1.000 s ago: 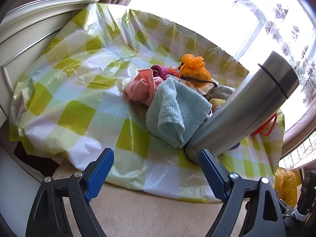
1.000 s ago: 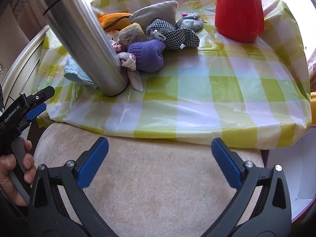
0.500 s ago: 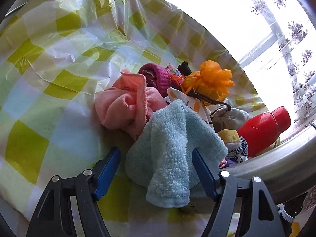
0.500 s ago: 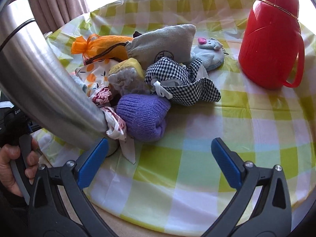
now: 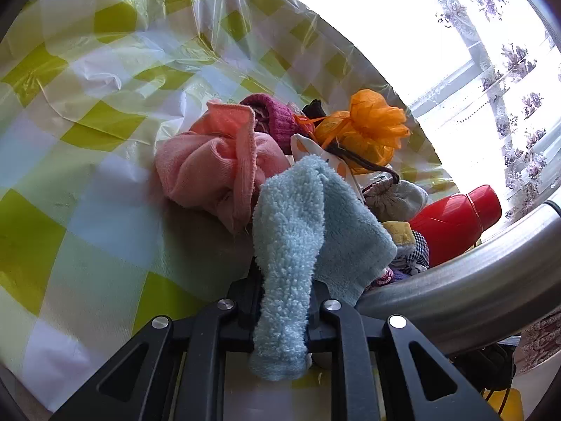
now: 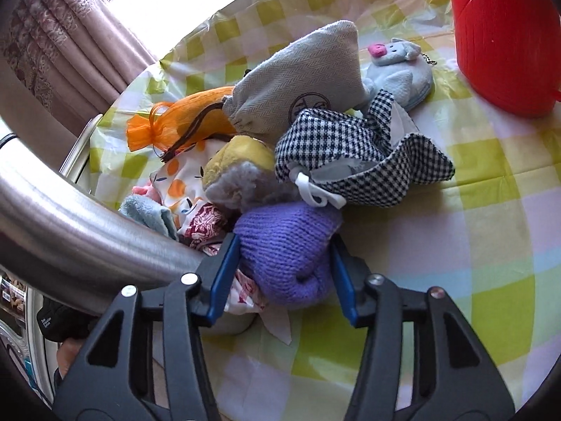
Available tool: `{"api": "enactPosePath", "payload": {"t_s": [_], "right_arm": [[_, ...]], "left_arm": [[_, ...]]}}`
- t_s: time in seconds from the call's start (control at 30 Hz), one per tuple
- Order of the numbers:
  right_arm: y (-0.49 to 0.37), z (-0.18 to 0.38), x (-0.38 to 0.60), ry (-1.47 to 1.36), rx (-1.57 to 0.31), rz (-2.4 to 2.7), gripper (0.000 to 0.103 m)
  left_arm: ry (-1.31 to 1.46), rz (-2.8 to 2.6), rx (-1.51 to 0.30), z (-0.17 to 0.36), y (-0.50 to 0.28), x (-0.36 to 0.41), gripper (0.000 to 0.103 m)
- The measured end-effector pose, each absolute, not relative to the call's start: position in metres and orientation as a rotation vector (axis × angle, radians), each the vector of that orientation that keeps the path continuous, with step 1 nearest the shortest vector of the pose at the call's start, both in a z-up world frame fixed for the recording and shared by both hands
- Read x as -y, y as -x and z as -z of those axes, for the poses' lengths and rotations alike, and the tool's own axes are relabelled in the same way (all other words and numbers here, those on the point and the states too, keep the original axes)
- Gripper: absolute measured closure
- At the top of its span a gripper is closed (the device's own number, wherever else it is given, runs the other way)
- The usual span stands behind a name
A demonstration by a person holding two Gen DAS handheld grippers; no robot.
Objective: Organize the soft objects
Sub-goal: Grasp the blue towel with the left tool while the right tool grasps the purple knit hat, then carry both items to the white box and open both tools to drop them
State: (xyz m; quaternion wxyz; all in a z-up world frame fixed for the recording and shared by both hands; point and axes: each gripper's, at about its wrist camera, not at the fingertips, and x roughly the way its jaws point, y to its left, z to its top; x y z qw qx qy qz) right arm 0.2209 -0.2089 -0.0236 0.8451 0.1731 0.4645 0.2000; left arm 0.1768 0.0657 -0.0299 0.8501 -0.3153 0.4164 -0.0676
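A pile of soft things lies on a green-checked plastic cloth (image 5: 87, 189). My left gripper (image 5: 284, 301) is shut on a light blue fluffy towel (image 5: 308, 224), which hangs between its fingers. Behind it lie a pink cloth (image 5: 214, 172), a magenta knit piece (image 5: 277, 119) and an orange mesh pouch (image 5: 364, 129). My right gripper (image 6: 285, 266) has its blue pads pressed against both sides of a purple knit roll (image 6: 284, 245). Beyond it lie a black-and-white checked cloth (image 6: 354, 161), a grey drawstring bag (image 6: 301, 80), a yellow-grey plush (image 6: 238, 172) and a small blue plush purse (image 6: 403, 73).
A steel flask (image 6: 77, 224) stands tilted in view just left of the purple roll, also at the right of the left wrist view (image 5: 466, 280). A red jug (image 6: 505, 35) stands at the back right. The checked cloth (image 6: 473, 245) spreads to the right.
Both grippers moved forward into the pile. The left one closed on the blue towel. The right one narrowed from wide open to gripping the purple knit roll.
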Motion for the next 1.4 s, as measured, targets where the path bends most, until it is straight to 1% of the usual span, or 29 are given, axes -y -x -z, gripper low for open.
{"api": "enactPosePath", "payload": {"t_s": [0.33,0.57,0.73,1.0,1.2,1.23,1.27,1.3,1.33,1.37,1.4], "right_arm": [[-0.160,0.011,0.255,-0.442,-0.927,-0.350,0.051],[-0.104,-0.009,0.286,-0.393,-0.883,-0.284,0.051],[-0.072,-0.019,0.320,-0.327,-0.865,-0.191,0.051],[-0.032,-0.025,0.412,-0.298,-0.870,0.033,0.051],[0.002,-0.038,0.478,-0.274,-0.811,0.241,0.050],[0.007,-0.041,0.486,-0.269,-0.803,0.278,0.049],[0.011,-0.043,0.495,-0.267,-0.796,0.311,0.042],[0.015,-0.044,0.502,-0.268,-0.792,0.341,0.030],[0.018,-0.045,0.508,-0.266,-0.789,0.373,0.024],[0.020,-0.047,0.512,-0.256,-0.783,0.406,0.020],[0.022,-0.048,0.515,-0.243,-0.777,0.433,0.019]], "left_arm": [[0.697,0.077,-0.807,0.009,-0.100,-0.075,0.086],[0.622,0.138,-0.777,-0.024,-0.051,-0.041,0.086],[0.572,0.276,-0.804,-0.036,-0.034,0.015,0.086],[0.468,0.542,-0.868,-0.051,-0.034,0.127,0.086],[0.392,0.708,-0.914,-0.058,-0.031,0.212,0.086],[0.383,0.727,-0.925,-0.058,-0.030,0.223,0.077],[0.375,0.748,-0.940,-0.057,-0.029,0.233,0.063],[0.364,0.765,-0.951,-0.056,-0.029,0.243,0.054],[0.354,0.774,-0.957,-0.056,-0.027,0.249,0.040],[0.344,0.777,-0.958,-0.056,-0.026,0.255,0.035],[0.336,0.783,-0.961,-0.056,-0.025,0.259,0.035]]}}
